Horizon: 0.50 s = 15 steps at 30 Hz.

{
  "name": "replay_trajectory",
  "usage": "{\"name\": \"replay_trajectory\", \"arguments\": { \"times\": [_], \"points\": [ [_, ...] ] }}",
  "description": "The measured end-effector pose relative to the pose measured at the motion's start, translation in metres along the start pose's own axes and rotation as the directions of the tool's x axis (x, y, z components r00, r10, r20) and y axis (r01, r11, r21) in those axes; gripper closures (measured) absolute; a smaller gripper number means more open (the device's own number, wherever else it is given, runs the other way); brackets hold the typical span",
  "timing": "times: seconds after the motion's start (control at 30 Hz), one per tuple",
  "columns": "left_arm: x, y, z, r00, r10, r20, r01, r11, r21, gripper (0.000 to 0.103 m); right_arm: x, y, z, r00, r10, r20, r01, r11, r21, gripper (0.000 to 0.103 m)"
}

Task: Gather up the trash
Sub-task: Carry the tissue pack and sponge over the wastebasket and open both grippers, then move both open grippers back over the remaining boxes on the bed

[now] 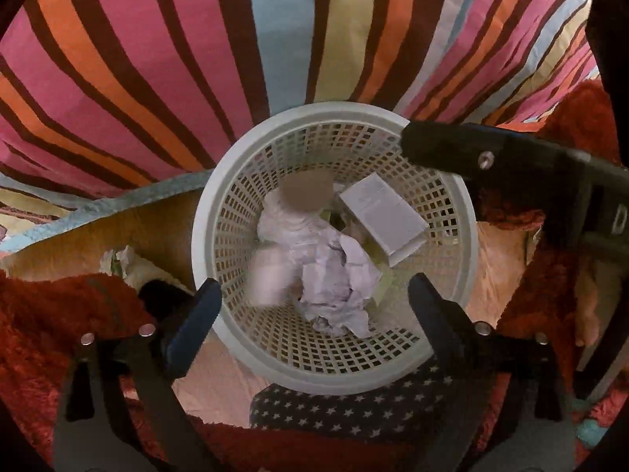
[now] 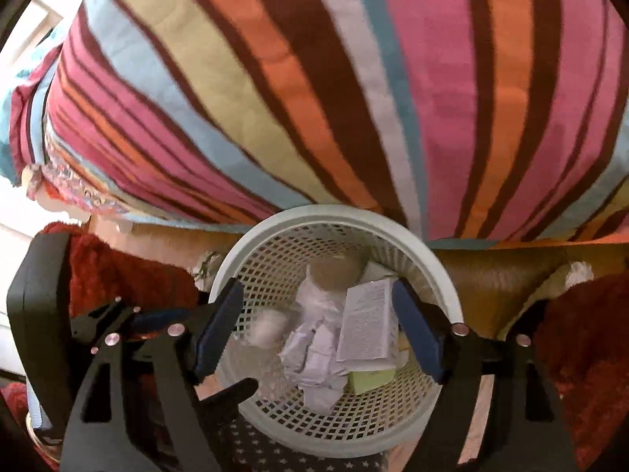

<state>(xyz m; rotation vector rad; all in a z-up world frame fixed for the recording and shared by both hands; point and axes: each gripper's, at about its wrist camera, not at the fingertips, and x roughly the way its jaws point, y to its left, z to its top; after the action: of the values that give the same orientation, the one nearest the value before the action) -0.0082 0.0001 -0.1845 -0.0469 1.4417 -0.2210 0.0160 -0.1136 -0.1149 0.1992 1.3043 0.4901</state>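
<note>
A white mesh basket point(image 1: 236, 181) stands on the floor beside a striped bed; it also shows in the right wrist view point(image 2: 251, 244). Inside lie crumpled white paper point(image 1: 334, 279), a white box point(image 1: 383, 216) and a blurred small pale piece point(image 1: 267, 275). In the right wrist view the paper point(image 2: 314, 350) and a printed white box point(image 2: 369, 326) lie in the basket. My left gripper point(image 1: 314, 314) is open above the basket and holds nothing. My right gripper point(image 2: 318, 326) is open above the basket; the box lies by its right finger point(image 2: 416, 338). The right gripper's finger point(image 1: 452, 145) shows over the basket rim.
A striped bedcover point(image 1: 196, 59) hangs behind the basket. A red shaggy rug point(image 1: 39, 314) lies on both sides. A dark star-patterned cloth point(image 1: 334, 409) lies in front of the basket. A crumpled scrap point(image 1: 122, 263) lies on the floor to the left.
</note>
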Motion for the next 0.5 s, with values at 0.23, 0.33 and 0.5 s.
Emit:
{"name": "replay_trajectory", "arguments": {
  "times": [0.23,0.33,0.5],
  "points": [
    [0.003,0.002,0.0,1.0,-0.008,-0.007,0.008,1.0,-0.006,0.01,-0.003,-0.02,-0.001,1.0,-0.002,-0.01,0.003,0.997,0.082,0.029],
    [0.0,0.002,0.0,1.0,-0.013,0.006,0.013,1.0,-0.008,0.01,-0.005,-0.018,-0.001,1.0,-0.004,-0.004,0.004,0.997,0.079,0.029],
    [-0.022,0.003,-0.002,0.995,-0.028,0.099,0.03,0.999,-0.021,0.01,-0.019,-0.011,-0.004,0.999,0.001,0.033,-0.003,0.998,0.055,0.029]
  ]
}}
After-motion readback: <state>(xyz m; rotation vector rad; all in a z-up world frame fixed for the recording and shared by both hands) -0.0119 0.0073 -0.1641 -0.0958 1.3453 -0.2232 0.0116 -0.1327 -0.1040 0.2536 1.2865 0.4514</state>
